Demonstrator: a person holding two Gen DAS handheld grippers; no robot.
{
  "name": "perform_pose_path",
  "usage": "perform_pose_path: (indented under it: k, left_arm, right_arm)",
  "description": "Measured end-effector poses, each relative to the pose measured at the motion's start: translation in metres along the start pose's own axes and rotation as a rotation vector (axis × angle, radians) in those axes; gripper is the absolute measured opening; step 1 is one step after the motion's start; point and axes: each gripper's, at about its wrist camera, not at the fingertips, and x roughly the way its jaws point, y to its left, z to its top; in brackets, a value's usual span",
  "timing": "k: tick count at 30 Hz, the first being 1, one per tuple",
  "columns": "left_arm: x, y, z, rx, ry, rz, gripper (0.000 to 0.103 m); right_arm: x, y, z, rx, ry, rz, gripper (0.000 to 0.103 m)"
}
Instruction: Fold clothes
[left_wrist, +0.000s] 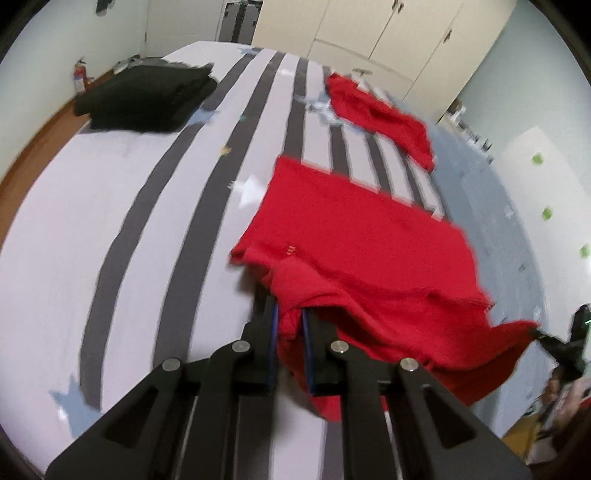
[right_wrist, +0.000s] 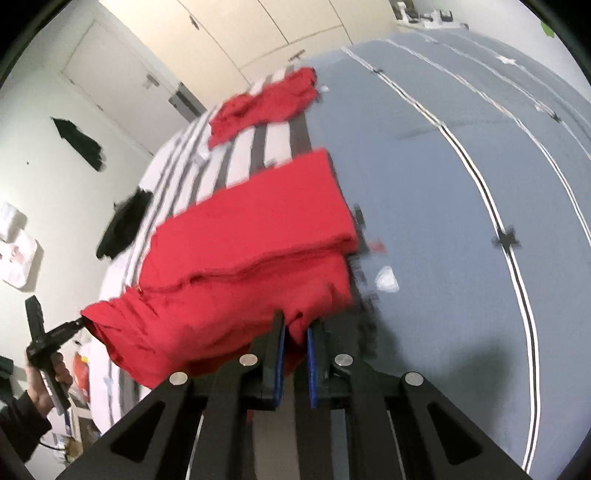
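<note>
A red garment (left_wrist: 354, 236) lies half spread on the striped bed (left_wrist: 147, 206), its near end lifted off the cover. My left gripper (left_wrist: 290, 314) is shut on one near corner of it. My right gripper (right_wrist: 295, 325) is shut on the other near corner of the same red garment (right_wrist: 251, 236). In the left wrist view the right gripper (left_wrist: 535, 334) shows at the far right, pinching the cloth's corner. In the right wrist view the left gripper (right_wrist: 79, 323) shows at the left, in a hand. The cloth hangs stretched between the two.
A second crumpled red garment (left_wrist: 376, 110) lies farther back on the bed. A folded black pile (left_wrist: 147, 99) sits at the bed's far left. A grey-blue cover (right_wrist: 461, 184) lies beside the stripes. White wardrobe doors (left_wrist: 369, 33) stand behind.
</note>
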Motion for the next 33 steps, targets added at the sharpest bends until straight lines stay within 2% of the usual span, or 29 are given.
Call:
perform_pose_path:
  k: [4,5,9,13,15,18,21,26,29,31,33]
  left_arm:
    - [0.025,-0.011,0.044,0.002,0.020,-0.044,0.009]
    - [0.022,-0.008,0.042,0.015,0.023,-0.044,0.009]
    - [0.065,-0.018,0.082,0.050,0.039,-0.017,0.009]
    - [0.104,0.002,0.100,0.016,0.078,0.049,0.009]
    - [0.121,0.017,0.104,-0.031,0.096,0.074,0.009]
    - [0.142,0.028,0.106,-0.053,0.129,0.101,0.009]
    - [0.163,0.027,0.104,-0.003,0.169,0.150,0.009]
    - [0.183,0.031,0.105,0.001,0.211,0.171,0.010]
    - [0.172,0.028,0.106,-0.013,0.160,0.176,0.017]
    - [0.158,0.026,0.106,-0.016,0.104,0.167,0.022]
    - [0.143,0.022,0.101,-0.013,0.051,0.185,0.033]
  right_arm:
    - [0.025,0.008,0.051,-0.003,0.017,0.010,0.009]
    - [0.035,0.008,0.064,0.008,0.024,0.008,0.009]
    - [0.083,0.000,0.111,0.034,0.047,0.040,0.009]
    - [0.123,-0.018,0.145,0.076,0.057,0.022,0.009]
    - [0.136,-0.031,0.159,0.123,0.056,0.010,0.009]
    - [0.152,-0.044,0.170,0.138,0.058,-0.025,0.009]
    - [0.174,-0.047,0.169,0.101,0.101,-0.068,0.009]
    - [0.194,-0.051,0.166,0.085,0.111,-0.099,0.010]
    - [0.197,-0.046,0.164,0.046,0.114,-0.117,0.016]
    - [0.193,-0.042,0.163,0.013,0.109,-0.130,0.028]
    - [0.179,-0.041,0.163,-0.003,0.073,-0.158,0.032]
